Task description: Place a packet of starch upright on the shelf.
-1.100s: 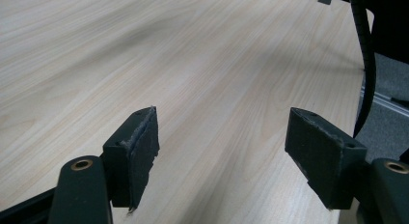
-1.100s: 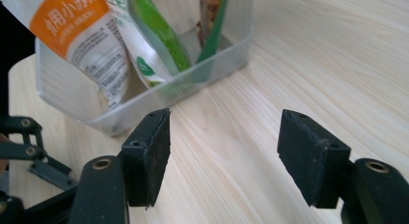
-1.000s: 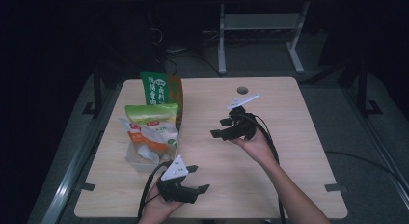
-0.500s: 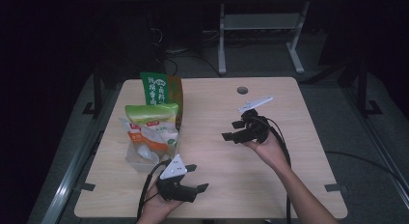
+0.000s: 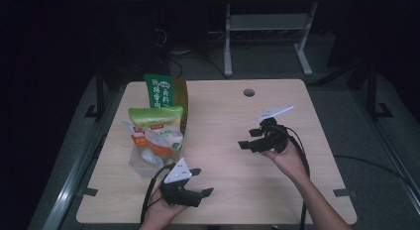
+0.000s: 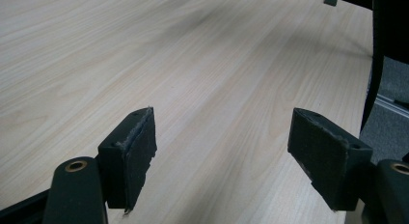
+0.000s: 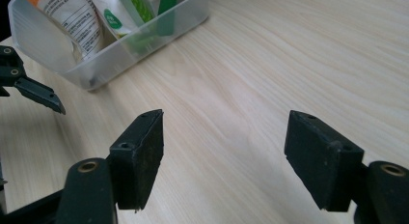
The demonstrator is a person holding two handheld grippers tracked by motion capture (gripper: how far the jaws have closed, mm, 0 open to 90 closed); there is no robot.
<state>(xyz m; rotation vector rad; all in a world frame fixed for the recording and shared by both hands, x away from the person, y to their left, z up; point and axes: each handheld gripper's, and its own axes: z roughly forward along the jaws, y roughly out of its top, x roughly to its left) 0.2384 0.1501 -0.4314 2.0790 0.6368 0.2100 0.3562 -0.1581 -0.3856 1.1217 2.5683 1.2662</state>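
- A person works two hand-held grippers over a pale wooden table [image 5: 297, 200], where a clear plastic tub [image 7: 144, 38] of snack pouches stands near the table's left edge in the high view.
- The left gripper [image 5: 198, 183] rests at the table's near edge, just beside the tub; its jaws stand wide apart with nothing but bare wood between them.
- The right gripper [image 5: 247, 139] hovers well apart from the tub, aimed toward it; its jaws have just been opening and stand wide, holding nothing.
- The tub holds at least two upright pouches: a white and orange pouch [image 5: 154, 136] in front and a green pouch [image 5: 166, 91] behind, both rising well above the rim.
- The pouches look light, soft and crinkly, with slick film likely to slip under a loose pinch; the flat sealed top edge seems the surest place to take hold.
- The tub appears thin-walled and light, so it may slide or tip if a pouch is pulled out at an angle.
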